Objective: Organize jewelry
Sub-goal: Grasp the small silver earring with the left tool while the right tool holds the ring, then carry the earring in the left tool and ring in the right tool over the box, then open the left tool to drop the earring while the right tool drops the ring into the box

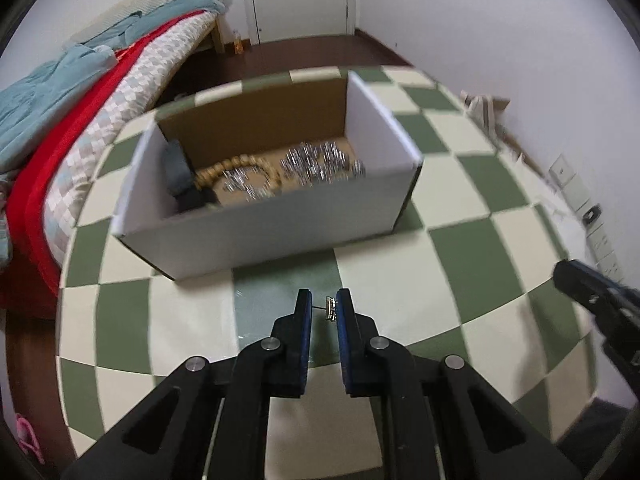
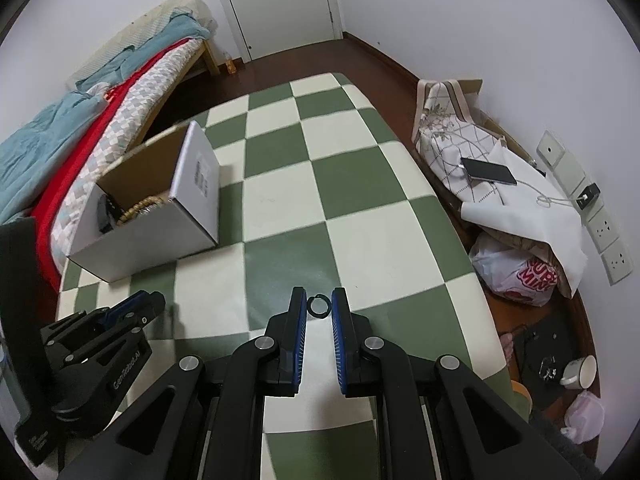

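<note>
A white cardboard box stands on the green-and-cream checked table. It holds a wooden bead bracelet, silver chains and a dark item. My left gripper is in front of the box, jaws narrowly apart, with a small silver earring between the tips against the right pad. My right gripper is over the table, jaws narrowly apart, with a small dark ring between the tips. The box also shows in the right wrist view, with the left gripper below it.
A bed with red and teal bedding lies left of the table. Right of the table are a cloth-covered pile with a phone, a plastic bag, wall sockets and a cup on the floor.
</note>
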Tool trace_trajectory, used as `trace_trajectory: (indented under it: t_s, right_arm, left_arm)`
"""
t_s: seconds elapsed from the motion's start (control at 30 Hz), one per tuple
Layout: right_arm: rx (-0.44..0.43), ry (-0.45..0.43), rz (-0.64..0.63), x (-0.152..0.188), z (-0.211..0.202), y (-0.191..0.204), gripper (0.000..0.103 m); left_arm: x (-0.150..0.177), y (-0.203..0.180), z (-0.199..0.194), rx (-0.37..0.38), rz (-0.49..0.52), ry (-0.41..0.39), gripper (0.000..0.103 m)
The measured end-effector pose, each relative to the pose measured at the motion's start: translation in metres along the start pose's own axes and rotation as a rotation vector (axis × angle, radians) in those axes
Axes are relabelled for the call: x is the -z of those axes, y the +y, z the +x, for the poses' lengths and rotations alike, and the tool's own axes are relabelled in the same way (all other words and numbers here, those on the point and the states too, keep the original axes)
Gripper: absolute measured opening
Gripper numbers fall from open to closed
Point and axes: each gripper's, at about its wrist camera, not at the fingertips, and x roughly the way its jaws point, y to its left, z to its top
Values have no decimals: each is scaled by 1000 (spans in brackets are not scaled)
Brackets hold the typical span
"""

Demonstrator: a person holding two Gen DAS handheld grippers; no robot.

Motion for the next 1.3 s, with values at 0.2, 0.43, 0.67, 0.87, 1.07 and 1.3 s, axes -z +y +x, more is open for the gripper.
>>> trace_trajectory:
  t_s: [0.2,0.43,0.67,0.87,1.07,1.3]
  right_arm:
    - [-82,-50,-25,-23,-27,26,13]
    - [-236,-47,-56,-77,-22,76,13]
    - [-352,123,-33,-111,28,112,13]
    - [-325,220,-4,-117,54,117,15]
    - [-244,192,-14,-119,49,114,53]
    - [-48,179,-130,-113,38,119,97]
  left_arm:
    - [-39,42,-44,44,-95,-68,9]
    - [-90,85,-33,77,-162,-29,10]
    - [-110,103,-5,120,-202,60,11]
    - [-110,115,5,106,-250,106,40]
    - [-107,133,-7,32,-285,71,87]
    - [-93,135,-27,-132,-220,51,103]
